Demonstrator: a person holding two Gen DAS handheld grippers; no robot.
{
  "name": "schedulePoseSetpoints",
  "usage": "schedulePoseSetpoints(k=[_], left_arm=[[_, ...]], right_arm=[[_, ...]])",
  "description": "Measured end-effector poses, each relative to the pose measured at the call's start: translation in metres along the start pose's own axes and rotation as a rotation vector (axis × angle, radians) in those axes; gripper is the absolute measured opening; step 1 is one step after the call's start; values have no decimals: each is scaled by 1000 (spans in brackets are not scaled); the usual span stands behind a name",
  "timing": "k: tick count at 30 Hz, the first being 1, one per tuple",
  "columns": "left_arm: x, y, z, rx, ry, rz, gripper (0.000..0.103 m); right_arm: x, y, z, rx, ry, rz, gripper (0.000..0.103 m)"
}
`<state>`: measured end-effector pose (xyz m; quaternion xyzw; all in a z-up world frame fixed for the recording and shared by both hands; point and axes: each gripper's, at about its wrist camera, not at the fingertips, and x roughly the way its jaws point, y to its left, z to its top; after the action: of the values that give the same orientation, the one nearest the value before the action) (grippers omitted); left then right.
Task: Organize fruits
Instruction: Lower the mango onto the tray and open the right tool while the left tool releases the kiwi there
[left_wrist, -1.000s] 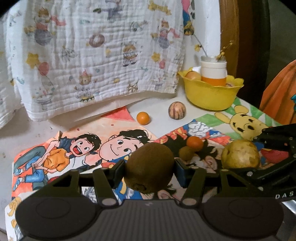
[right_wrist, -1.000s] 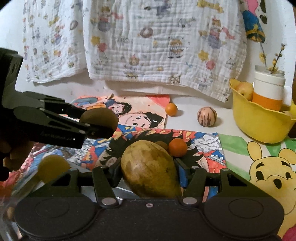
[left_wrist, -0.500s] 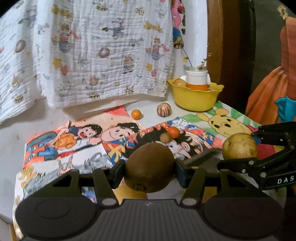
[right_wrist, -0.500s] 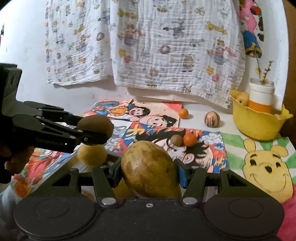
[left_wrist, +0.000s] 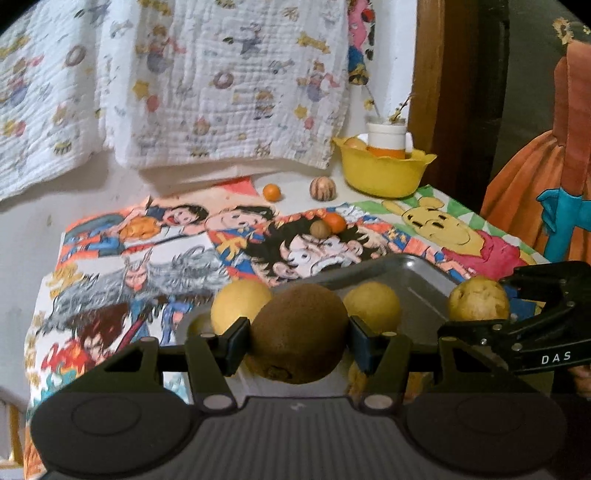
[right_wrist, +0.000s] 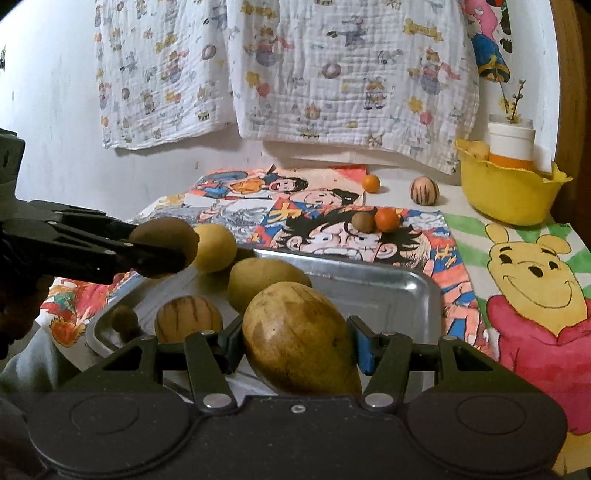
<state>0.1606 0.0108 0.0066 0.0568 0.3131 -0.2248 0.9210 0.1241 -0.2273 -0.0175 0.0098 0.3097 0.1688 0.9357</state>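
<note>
Both grippers have drawn back from the far fruit to the near metal tray (right_wrist: 388, 288). The left gripper (left_wrist: 297, 338) pinches a brown kiwi (left_wrist: 299, 332); the right gripper (right_wrist: 297, 345) pinches a yellow-green mango (right_wrist: 299, 336). Each fruit now hangs over the tray, which already holds several fruits, so release appears to be next. Two small fruits (right_wrist: 376, 220) remain on the far mat.

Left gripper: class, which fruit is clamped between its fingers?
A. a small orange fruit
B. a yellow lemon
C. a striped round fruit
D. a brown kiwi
D: the left gripper is shut on the fuzzy brown kiwi, held above the metal tray; the right wrist view shows the same kiwi in its fingers.
</note>
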Motion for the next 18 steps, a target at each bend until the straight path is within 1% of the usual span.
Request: schedulePoseSetpoints(k=[3, 8, 13, 18], left_arm=[[2, 3, -4, -27, 21, 20, 61], [6, 5, -11, -59, 54, 78, 61], [8, 4, -19, -37, 64, 108, 61], [10, 1, -21, -19, 65, 127, 61]], right_arm=[[5, 3, -4, 10, 1, -14, 59], [16, 9, -8, 44, -6, -45, 58], [22, 11, -11, 55, 1, -45, 58], [26, 9, -13, 72, -8, -66, 58]])
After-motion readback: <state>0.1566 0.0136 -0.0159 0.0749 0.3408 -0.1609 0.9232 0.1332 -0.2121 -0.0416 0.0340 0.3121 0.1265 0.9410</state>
